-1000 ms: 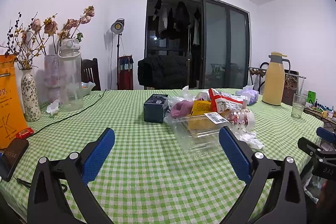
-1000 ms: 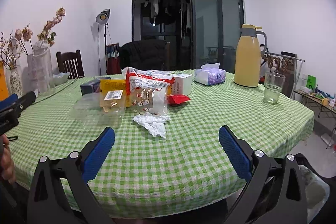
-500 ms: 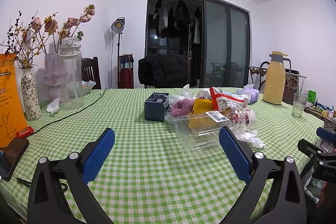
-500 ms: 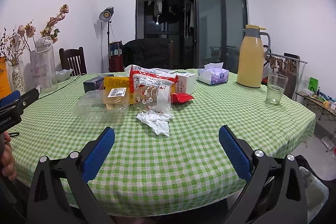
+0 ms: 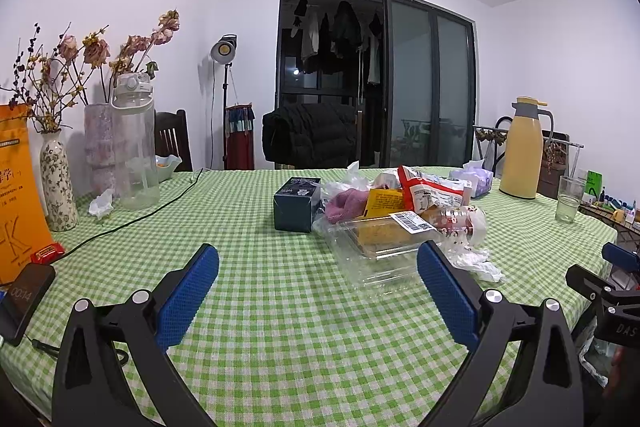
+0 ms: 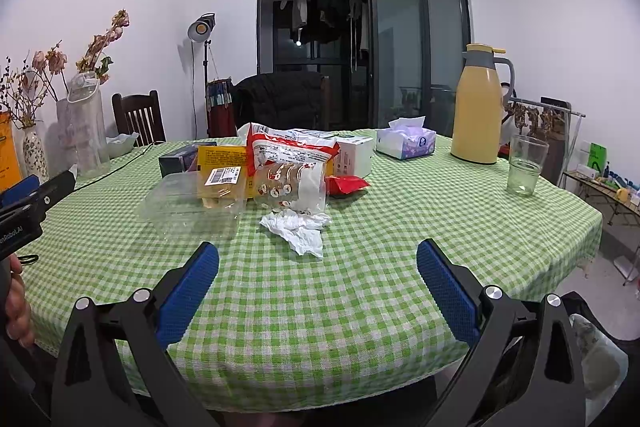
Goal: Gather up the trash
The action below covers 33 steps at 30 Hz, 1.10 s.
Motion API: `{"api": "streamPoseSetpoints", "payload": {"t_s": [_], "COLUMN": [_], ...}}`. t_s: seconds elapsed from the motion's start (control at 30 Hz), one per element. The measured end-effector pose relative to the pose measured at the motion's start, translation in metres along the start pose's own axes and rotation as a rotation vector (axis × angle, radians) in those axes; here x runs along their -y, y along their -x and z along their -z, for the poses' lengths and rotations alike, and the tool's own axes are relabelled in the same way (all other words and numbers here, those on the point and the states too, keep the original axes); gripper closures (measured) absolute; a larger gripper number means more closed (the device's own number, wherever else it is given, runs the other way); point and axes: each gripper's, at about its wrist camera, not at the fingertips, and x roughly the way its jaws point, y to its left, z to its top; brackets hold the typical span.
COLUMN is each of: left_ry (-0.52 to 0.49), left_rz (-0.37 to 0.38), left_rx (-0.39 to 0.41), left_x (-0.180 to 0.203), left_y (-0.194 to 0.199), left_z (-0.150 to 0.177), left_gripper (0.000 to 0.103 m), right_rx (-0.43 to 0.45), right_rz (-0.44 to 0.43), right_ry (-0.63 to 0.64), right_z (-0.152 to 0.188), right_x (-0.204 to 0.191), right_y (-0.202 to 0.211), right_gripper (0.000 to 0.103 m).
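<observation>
On the green-checked surface (image 6: 360,287) a heap of trash sits near the middle: a clear plastic clamshell (image 6: 188,203), a printed cup wrapper (image 6: 292,187), a red-and-white snack bag (image 6: 292,151) and, nearest us, a crumpled white tissue (image 6: 298,229). We hold the left hand-held gripper (image 5: 318,291) and the right hand-held gripper (image 6: 318,291) short of the heap, each with its jaws spread wide and nothing between them.

We judge the step in hand to be the first reach, and the tissue looks like the easiest start for the right side. To do it well, we should come in low over the cloth, straddle the bulk of the wad, and close gently so the tablecloth is not pinched up with it. The tissue lies free, just in front of the wrapper, its long axis running from far-left to near-right with a tail pointing toward us.

The clamshell lies flat, its long side roughly across the right view, with the labelled lid (image 5: 412,221) toward the heap; it suits the left side, gripped at a rim, since thin plastic may buckle or slip.
</observation>
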Motion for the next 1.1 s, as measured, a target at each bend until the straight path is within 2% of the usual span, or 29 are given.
{"api": "streamPoseSetpoints", "payload": {"t_s": [1.1], "left_ry": [0.001], "left_rz": [0.001], "left_rx": [-0.011], "left_x": [0.0038], "left_y": [-0.0008], "left_z": [0.0008], "left_gripper": [0.007], "right_rx": [0.002], "right_rz": [-0.001], "right_ry": [0.013], "right_z": [0.0008], "right_x": [-0.0051], "right_y": [-0.0007], "right_gripper": [0.008]}}
